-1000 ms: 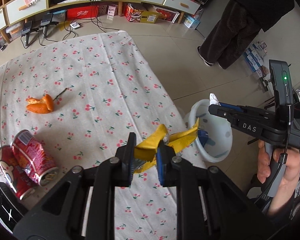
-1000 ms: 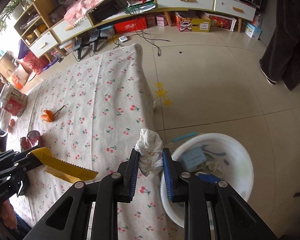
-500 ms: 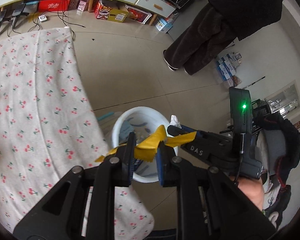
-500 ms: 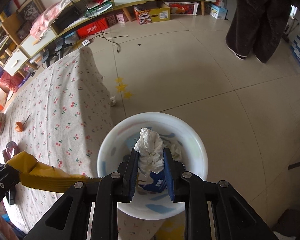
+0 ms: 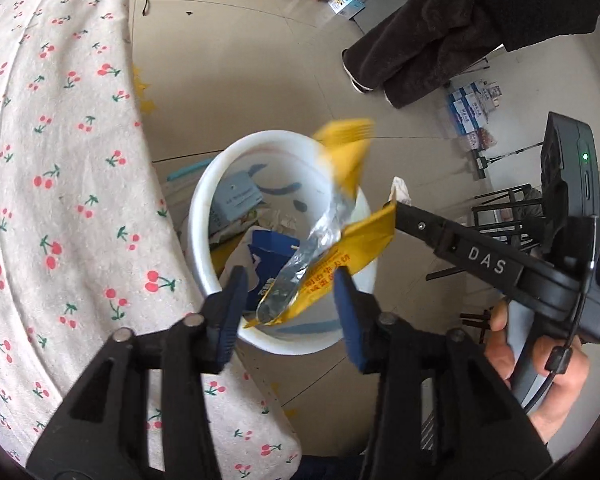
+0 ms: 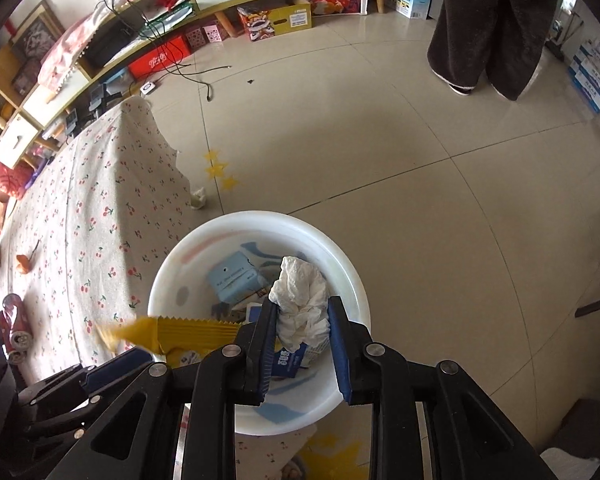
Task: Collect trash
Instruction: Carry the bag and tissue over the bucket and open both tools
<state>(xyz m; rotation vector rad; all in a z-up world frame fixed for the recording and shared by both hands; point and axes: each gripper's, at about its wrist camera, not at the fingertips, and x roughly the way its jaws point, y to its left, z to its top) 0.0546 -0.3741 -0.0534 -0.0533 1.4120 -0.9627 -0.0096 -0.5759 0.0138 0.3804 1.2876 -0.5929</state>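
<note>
Yellow foil wrapper [image 5: 340, 236], feather-light and slippery, drops from our spread left tongs [image 5: 288, 308] over the white bin [image 6: 352, 280], while right tongs [image 6: 302, 334] loosely flank soft crumpled tissue [image 6: 302, 300].

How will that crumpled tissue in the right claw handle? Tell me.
The crumpled tissue looks soft and very light: it bulges in loose folds above the right claw. It probably compresses rather than slips. Released, it should drift, not plummet, into the white bin.
</note>
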